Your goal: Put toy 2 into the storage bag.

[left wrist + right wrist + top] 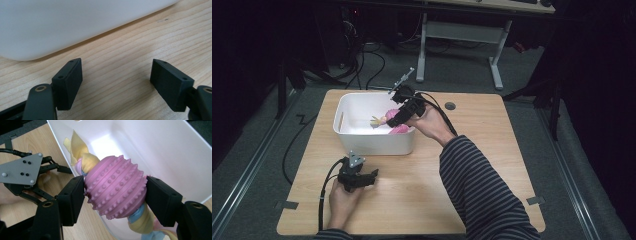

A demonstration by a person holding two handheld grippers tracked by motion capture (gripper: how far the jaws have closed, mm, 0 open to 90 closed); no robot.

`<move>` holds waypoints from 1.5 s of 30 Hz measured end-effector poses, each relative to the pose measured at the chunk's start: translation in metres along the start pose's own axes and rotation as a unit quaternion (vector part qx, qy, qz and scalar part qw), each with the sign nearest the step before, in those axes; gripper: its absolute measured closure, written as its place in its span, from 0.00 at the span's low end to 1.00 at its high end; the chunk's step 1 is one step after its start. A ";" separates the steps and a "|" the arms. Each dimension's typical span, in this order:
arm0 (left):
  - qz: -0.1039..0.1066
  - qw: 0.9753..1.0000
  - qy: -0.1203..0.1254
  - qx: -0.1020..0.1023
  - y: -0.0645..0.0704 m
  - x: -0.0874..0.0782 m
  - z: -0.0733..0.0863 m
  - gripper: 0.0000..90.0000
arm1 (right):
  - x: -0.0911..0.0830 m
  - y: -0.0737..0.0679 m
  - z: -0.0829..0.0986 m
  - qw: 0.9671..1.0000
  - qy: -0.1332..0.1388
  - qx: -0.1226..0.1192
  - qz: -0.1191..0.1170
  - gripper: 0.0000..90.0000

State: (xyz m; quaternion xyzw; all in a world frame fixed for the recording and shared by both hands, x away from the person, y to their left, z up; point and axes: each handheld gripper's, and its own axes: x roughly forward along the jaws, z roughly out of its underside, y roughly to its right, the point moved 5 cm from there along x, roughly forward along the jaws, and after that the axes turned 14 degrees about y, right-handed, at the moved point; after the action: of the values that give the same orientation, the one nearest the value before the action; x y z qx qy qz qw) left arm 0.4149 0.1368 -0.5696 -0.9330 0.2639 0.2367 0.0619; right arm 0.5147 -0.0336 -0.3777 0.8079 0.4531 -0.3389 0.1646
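Two hand-held grippers, one white plastic bin point(362, 137) and one toy share a wooden worktop point(472, 125). The right hand-held gripper point(115, 195) pinches a pink, egg-shaped rubber ball point(115, 190) between its two black jaws, holding it over the bin's near right corner, just above the rim. The ball is ridged and studded with small nubs, and a braided cloth rope point(85, 161) of yellow, pink and pale blue runs through it, trailing out at both ends. The left hand-held gripper point(116, 82) rests on the worktop just in front of the bin, its jaws spread wide with nothing between them. A striped sleeve point(482, 185) covers the person's right forearm.
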 end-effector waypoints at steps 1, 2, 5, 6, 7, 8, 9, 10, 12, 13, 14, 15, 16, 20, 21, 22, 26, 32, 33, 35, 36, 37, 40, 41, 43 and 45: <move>0.000 1.000 0.000 0.000 0.000 0.000 0.000 0.29 | 0.001 0.000 0.001 1.000 -0.002 0.002 -0.002 0.37; 0.000 1.000 0.000 0.000 0.000 0.000 0.000 0.29 | 0.002 0.000 0.002 1.000 -0.004 0.002 -0.003 0.37; 0.000 1.000 0.000 0.001 0.000 0.000 0.000 0.29 | 0.003 0.000 0.005 1.000 -0.008 0.002 -0.005 0.37; 0.001 1.000 -0.001 0.001 0.000 0.000 0.000 0.29 | 0.004 0.000 0.006 1.000 -0.009 0.005 -0.008 0.37; 0.001 1.000 -0.001 0.001 0.000 0.000 0.000 0.29 | 0.004 0.000 0.006 1.000 -0.011 0.005 -0.010 0.37; 0.000 1.000 0.000 0.000 0.000 0.000 0.000 0.29 | 0.004 0.000 0.008 1.000 -0.015 0.006 -0.011 0.37; 0.001 1.000 0.000 0.001 0.000 0.000 0.000 0.29 | 0.005 0.000 0.009 1.000 -0.018 0.006 -0.013 0.37; 0.001 1.000 0.000 0.001 0.000 0.000 0.000 0.29 | 0.006 0.000 0.010 1.000 -0.020 0.006 -0.012 0.38; 0.001 1.000 0.000 0.000 0.000 0.000 0.000 0.29 | 0.006 0.000 0.012 1.000 -0.023 0.008 -0.012 0.38; 0.001 1.000 0.000 0.000 0.000 0.000 0.000 0.29 | 0.006 0.001 0.012 1.000 -0.023 0.008 -0.013 0.38; 0.001 1.000 0.000 0.000 0.000 0.000 0.000 0.29 | 0.006 0.000 0.012 1.000 -0.021 0.014 -0.014 0.38; 0.001 1.000 0.000 -0.001 0.000 0.000 0.000 0.29 | 0.006 0.001 0.012 1.000 -0.019 0.015 -0.015 0.37; 0.001 1.000 0.000 -0.001 0.000 0.000 0.000 0.29 | 0.006 0.001 0.012 1.000 -0.021 0.013 -0.014 0.37; 0.001 1.000 0.000 -0.001 0.000 0.000 0.000 0.29 | 0.005 0.001 0.013 1.000 -0.021 0.013 -0.017 0.36; 0.001 1.000 0.000 -0.001 0.000 0.000 0.000 0.29 | 0.004 0.002 0.013 1.000 -0.021 0.013 -0.015 0.34; 0.001 1.000 0.000 -0.001 0.000 0.000 0.000 0.29 | 0.004 0.002 0.013 1.000 -0.021 0.013 -0.015 0.34; 0.001 1.000 -0.001 0.000 0.000 0.000 0.000 0.29 | -0.004 0.005 0.014 1.000 -0.003 0.018 -0.005 0.29; 0.001 1.000 0.000 -0.001 0.000 0.000 0.000 0.29 | -0.025 0.008 0.024 0.999 0.027 0.018 0.013 0.30; 0.001 1.000 0.000 -0.001 0.000 0.000 0.000 0.29 | -0.031 0.009 0.028 0.999 0.035 0.017 0.018 0.31; 0.001 1.000 0.000 -0.001 0.000 0.000 0.000 0.29 | -0.040 0.010 0.034 0.998 0.045 0.018 0.027 0.31; 0.001 1.000 0.000 -0.001 0.000 0.000 0.000 0.29 | -0.044 0.012 0.037 0.998 0.053 0.017 0.031 0.32; 0.001 1.000 0.000 -0.001 0.000 0.000 0.000 0.29 | -0.050 0.013 0.041 0.997 0.058 0.020 0.036 0.32; 0.001 1.000 0.000 -0.001 0.000 0.000 0.000 0.29 | -0.065 0.017 0.054 0.996 0.077 0.027 0.048 0.33; 0.001 1.000 0.000 -0.001 0.000 0.000 0.000 0.29 | -0.069 0.019 0.057 0.995 0.081 0.027 0.052 0.34; 0.000 1.000 0.000 -0.001 0.000 0.000 0.000 0.29 | -0.079 0.022 0.066 0.993 0.092 0.035 0.064 0.34; 0.000 1.000 0.000 -0.001 0.000 0.000 0.000 0.29 | -0.088 0.025 0.073 0.991 0.103 0.042 0.072 0.35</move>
State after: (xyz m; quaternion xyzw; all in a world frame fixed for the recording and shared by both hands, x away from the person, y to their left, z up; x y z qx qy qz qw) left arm 0.4147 0.1365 -0.5696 -0.9330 0.2641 0.2370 0.0605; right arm 0.4749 -0.1437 -0.3699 0.8753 0.3938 -0.2596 0.1067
